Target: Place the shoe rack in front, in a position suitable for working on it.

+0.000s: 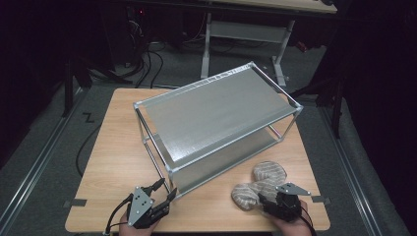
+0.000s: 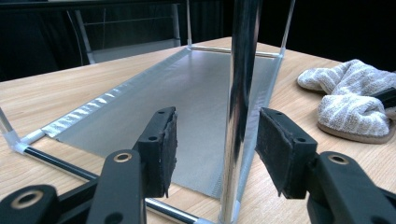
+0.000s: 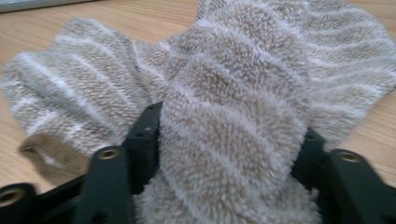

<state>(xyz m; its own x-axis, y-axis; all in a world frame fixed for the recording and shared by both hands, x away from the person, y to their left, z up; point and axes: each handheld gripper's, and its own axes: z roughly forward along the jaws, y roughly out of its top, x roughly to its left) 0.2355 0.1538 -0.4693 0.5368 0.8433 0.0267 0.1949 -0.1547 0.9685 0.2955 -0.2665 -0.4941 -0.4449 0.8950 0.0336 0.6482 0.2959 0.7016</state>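
Slippers [image 1: 260, 184] right of rack [image 1: 216, 115]

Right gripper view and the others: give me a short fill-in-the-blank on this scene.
1. The right gripper holds a fluffy beige striped ____.
2. The left gripper is open around a shiny metal ____ of the two-tier silver shelf rack.
3. The rack stands on a ____ table.

Missing words: slipper; post; wooden

Left jaws: my left gripper [image 2: 212, 151] stands open around the rack's corner post [image 2: 240, 107], with gaps on both sides.
Centre frame: the rack [image 1: 216, 105] blocks the table's middle.
Lower left: bare table [image 1: 108, 162], free passage.
Lower right: slippers [image 1: 260, 184] crowd my right gripper [image 3: 224, 154].
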